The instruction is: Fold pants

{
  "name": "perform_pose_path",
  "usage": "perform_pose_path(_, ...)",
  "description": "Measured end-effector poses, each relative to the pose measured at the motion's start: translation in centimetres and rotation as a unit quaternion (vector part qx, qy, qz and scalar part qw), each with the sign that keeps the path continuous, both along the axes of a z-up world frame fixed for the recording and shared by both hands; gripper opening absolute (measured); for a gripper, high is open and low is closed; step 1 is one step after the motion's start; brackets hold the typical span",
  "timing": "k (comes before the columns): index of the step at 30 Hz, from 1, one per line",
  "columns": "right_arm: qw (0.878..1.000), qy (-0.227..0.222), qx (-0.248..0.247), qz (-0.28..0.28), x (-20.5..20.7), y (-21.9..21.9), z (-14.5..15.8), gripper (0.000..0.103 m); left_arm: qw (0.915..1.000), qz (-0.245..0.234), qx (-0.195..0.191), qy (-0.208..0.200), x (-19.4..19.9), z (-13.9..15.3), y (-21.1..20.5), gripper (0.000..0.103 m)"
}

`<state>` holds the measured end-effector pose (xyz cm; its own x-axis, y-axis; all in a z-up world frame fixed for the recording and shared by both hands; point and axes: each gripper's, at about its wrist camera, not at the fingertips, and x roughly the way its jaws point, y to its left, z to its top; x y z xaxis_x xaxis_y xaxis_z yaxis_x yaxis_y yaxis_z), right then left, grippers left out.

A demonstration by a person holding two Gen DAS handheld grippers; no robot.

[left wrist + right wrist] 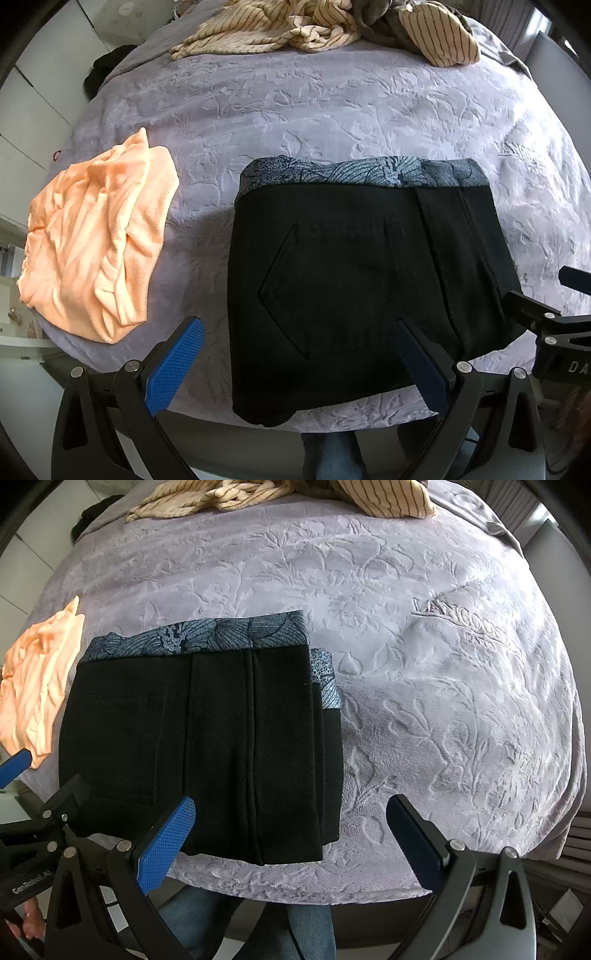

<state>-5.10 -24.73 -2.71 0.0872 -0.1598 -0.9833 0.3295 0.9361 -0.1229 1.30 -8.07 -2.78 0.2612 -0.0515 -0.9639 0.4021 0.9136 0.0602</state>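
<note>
Both grippers hover with nothing held, left gripper (299, 363) and right gripper (291, 834) spread wide | pants (354, 288) folded compact, just ahead between us | fold looks done; next, I'd judge, a tidy or withdrawal | patterned waistband (362, 171) far side, long axis running away from me.

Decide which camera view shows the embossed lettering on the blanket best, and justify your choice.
The right wrist view: the embossed lettering sits unobstructed on the lilac blanket, right of the folded black pants. The left wrist view shows the same blanket but no readable lettering.
</note>
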Motion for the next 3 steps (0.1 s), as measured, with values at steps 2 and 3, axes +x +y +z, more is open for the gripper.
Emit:
perform_pose_path(2, 1.0, 0.001, 0.0, 0.0, 0.06, -0.12, -0.06, 0.103, 1.0, 0.001, 0.0, -0.004, 0.0, 0.1, -0.01, 0.103)
perform_pose_path(3, 1.0, 0.001, 0.0, 0.0, 0.06, -0.12, -0.05, 0.103, 1.0, 0.0, -0.001, -0.003, 0.02, 0.1, -0.04, 0.103)
